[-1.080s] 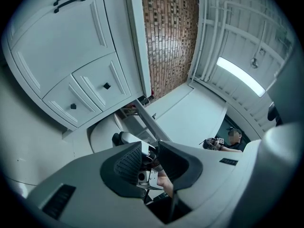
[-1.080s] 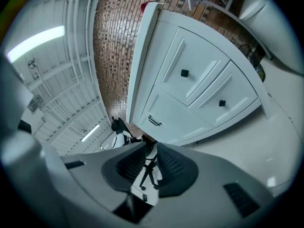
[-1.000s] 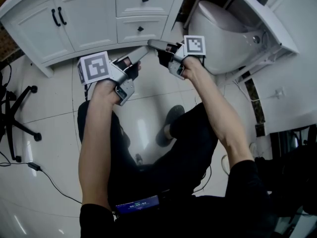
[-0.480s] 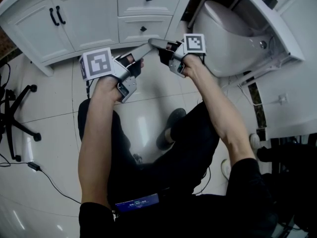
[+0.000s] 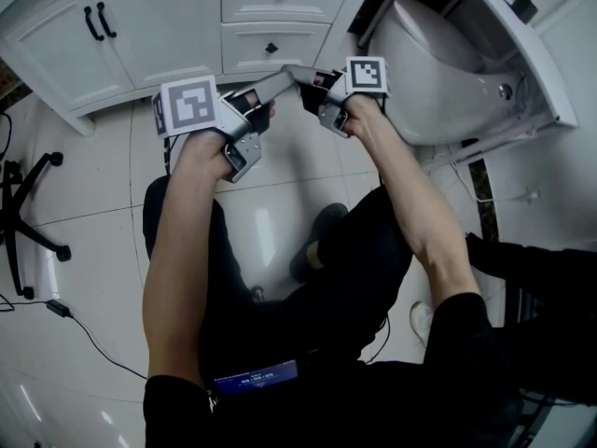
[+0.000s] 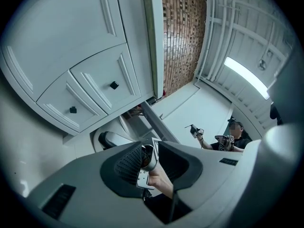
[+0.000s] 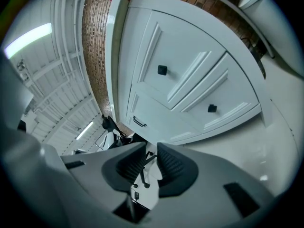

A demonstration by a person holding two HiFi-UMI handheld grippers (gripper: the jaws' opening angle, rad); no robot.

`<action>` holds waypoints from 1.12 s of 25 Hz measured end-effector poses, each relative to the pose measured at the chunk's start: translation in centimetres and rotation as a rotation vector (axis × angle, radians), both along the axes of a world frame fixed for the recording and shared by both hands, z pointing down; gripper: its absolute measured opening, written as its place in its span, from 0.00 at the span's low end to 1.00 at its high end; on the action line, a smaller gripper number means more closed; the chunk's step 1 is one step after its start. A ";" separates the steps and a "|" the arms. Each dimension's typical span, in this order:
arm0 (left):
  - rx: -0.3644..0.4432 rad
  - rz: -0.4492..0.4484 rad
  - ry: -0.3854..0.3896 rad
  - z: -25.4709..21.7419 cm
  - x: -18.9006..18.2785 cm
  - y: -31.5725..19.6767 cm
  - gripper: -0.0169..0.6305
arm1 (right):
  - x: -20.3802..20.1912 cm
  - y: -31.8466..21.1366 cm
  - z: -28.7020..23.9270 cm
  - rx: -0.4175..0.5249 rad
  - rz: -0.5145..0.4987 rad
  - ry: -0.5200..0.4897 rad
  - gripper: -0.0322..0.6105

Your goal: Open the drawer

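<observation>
In the head view the closed drawer (image 5: 247, 52) sits at upper middle; the left gripper (image 5: 278, 80) and right gripper (image 5: 297, 71) are just below it. Only the gripper views show the jaws; both pairs are pressed together, empty.

We count two drawers (image 5: 250, 3) (image 5: 244, 52), two cabinet doors (image 5: 56, 49) (image 5: 168, 26) and one toilet (image 5: 438, 73). We also see one office chair (image 5: 26, 215).
</observation>
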State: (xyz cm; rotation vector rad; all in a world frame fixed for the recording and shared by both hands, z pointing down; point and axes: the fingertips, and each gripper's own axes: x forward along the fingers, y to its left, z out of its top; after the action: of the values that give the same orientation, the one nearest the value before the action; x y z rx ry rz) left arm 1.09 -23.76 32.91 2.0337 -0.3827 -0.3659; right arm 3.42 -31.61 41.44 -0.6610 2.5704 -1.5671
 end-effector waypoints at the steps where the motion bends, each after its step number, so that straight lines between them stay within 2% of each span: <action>1: 0.000 -0.002 0.001 0.3 0.1 -0.3 0.19 | 0.1 -0.3 0.3 -0.002 0.003 -0.002 0.19; 7: 0.001 -0.004 0.015 1.0 0.9 -1.9 0.19 | 0.6 -2.0 1.7 -0.021 0.003 0.001 0.19; 11: -0.039 -0.011 -0.026 1.6 0.7 -3.3 0.19 | 0.9 -3.8 2.3 -0.046 0.015 0.005 0.19; 15: -0.002 -0.030 0.008 1.8 0.7 -5.6 0.19 | 1.0 -5.7 3.2 -0.050 0.021 0.006 0.19; 20: -0.022 -0.024 -0.023 2.6 0.3 -6.5 0.19 | 0.3 -7.0 4.9 -0.067 0.012 0.017 0.19; 21: -0.022 -0.025 -0.024 2.7 0.3 -6.7 0.22 | 0.2 -7.1 5.1 -0.070 0.010 0.017 0.19; 24: -0.009 -0.027 0.004 3.0 0.5 -7.6 0.23 | 0.3 -7.6 5.6 -0.076 0.008 0.014 0.20; 28: -0.007 -0.018 0.003 3.3 0.6 -8.5 0.23 | 0.5 -9.0 6.6 -0.053 0.009 0.031 0.23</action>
State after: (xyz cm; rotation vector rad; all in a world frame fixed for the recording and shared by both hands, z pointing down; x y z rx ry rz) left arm 1.67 -32.28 36.25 2.0236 -0.4002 -0.3788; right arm 3.92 -40.59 48.02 -0.7068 2.5517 -1.6404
